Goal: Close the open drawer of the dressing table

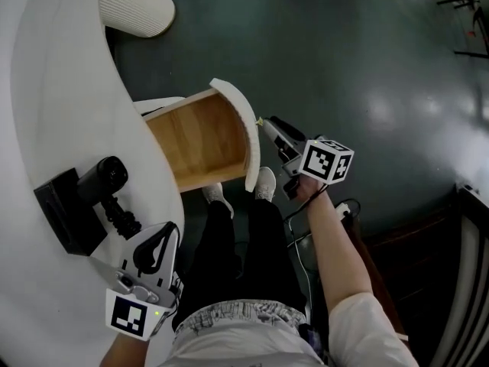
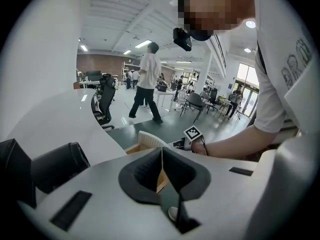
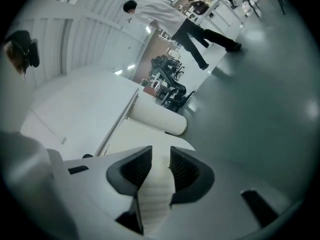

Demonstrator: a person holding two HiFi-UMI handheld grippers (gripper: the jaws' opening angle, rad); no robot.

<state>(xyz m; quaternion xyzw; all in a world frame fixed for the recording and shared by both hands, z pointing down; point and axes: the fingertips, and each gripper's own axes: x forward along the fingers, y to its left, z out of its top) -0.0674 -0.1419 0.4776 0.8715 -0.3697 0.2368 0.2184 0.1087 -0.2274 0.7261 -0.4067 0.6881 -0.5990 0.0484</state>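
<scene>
White table (image 1: 46,90), drawer (image 1: 202,140) standing open. Right claw (image 1: 266,122), spread, sits at 3 o'clock of the ribbed front (image 1: 246,128): push squarely toward 9 o'clock. Left claw (image 1: 160,239) pressed together.

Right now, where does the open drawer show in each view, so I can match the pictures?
Head view: the drawer lies at centre, pulled out, ribbed white front rightward.
Left gripper view: the drawer is small, centre, just above the jaws.
Right gripper view: only the drawer's ribbed front, between the open jaws.
Shared landmark: the right gripper, by the drawer front in every view.
</scene>
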